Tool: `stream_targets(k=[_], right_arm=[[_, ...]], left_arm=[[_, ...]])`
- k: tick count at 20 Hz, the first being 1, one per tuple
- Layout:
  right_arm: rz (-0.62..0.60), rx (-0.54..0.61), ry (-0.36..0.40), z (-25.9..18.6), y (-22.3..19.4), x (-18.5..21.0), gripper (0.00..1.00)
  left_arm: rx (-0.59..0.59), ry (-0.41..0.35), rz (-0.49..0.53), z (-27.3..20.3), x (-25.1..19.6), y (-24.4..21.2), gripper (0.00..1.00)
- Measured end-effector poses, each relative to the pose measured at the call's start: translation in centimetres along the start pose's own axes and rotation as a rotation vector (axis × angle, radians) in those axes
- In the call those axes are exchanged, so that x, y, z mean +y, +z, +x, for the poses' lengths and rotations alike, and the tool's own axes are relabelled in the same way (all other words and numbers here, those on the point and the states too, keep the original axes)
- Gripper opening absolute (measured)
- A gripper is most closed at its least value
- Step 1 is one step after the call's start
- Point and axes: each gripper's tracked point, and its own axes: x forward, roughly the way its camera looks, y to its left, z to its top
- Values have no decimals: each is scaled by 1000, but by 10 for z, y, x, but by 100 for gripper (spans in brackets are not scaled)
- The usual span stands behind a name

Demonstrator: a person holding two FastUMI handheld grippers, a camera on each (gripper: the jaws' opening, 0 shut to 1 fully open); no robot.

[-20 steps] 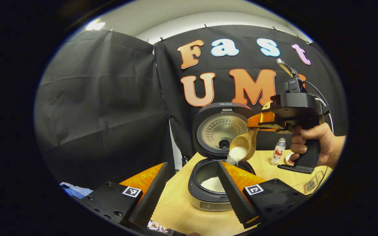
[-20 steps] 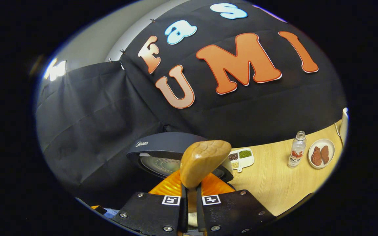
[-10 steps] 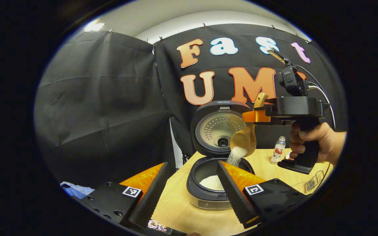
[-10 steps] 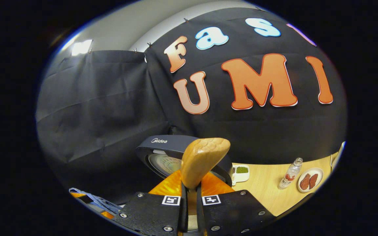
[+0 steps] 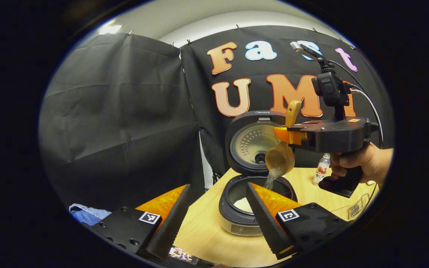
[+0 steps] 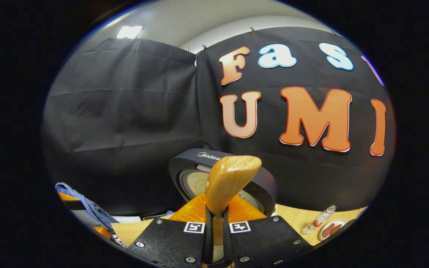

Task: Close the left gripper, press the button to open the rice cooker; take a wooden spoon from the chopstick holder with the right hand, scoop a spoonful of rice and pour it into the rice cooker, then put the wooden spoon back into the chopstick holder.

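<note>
Wooden spoon (image 5: 280, 158) tipped steeper over rice cooker (image 5: 253, 208), right claw (image 5: 279, 134) clenched on its handle, left claw (image 5: 214, 214) released.

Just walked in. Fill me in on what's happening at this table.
A person is working with a handheld gripper in each hand. The right gripper is shut on a wooden spoon, tipped over the open rice cooker, and rice is falling from the spoon into the pot, where some rice already lies. The cooker's lid stands up. The left gripper hangs open near the cooker, holding nothing. A small bottle stands on the table behind.
</note>
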Motion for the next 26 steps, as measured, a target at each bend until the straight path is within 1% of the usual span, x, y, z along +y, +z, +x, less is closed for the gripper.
stream_targets(k=[3,6,7,9,10,12,14,15,17,19,20,21,26], right_arm=[[-104,-48,12,-4,4,11,10],[-147,-74,52,-8,3,20,10],[-139,-74,59,-12,3,20,10],[-74,-75,51,-18,6,8,10],[-32,-77,41,-20,11,0,10],[65,-80,17,-25,22,-20,10],[171,-70,-13,-37,26,-44,10],[220,-60,-28,-43,25,-56,10],[284,-40,-68,-56,18,-85,10],[322,-23,-120,-73,8,-113,10],[339,-11,-145,-83,0,-126,10],[353,3,-173,-94,-9,-139,10],[374,71,-335,-159,-60,-205,10]], left_arm=[[-2,11,2,4,4,1,90],[-11,26,18,6,8,4,91],[-20,30,19,7,9,8,99],[-29,30,18,8,8,12,99],[-28,29,18,9,8,12,92],[-25,27,18,10,5,12,95],[-19,20,17,9,-1,11,98],[-17,11,10,10,-5,12,98],[-18,-2,-1,10,-16,13,98],[-10,-23,-5,13,-30,13,100],[-10,-38,-6,14,-38,15,99],[-12,-51,-2,15,-45,17,90],[-37,-114,21,24,-79,32,90]])
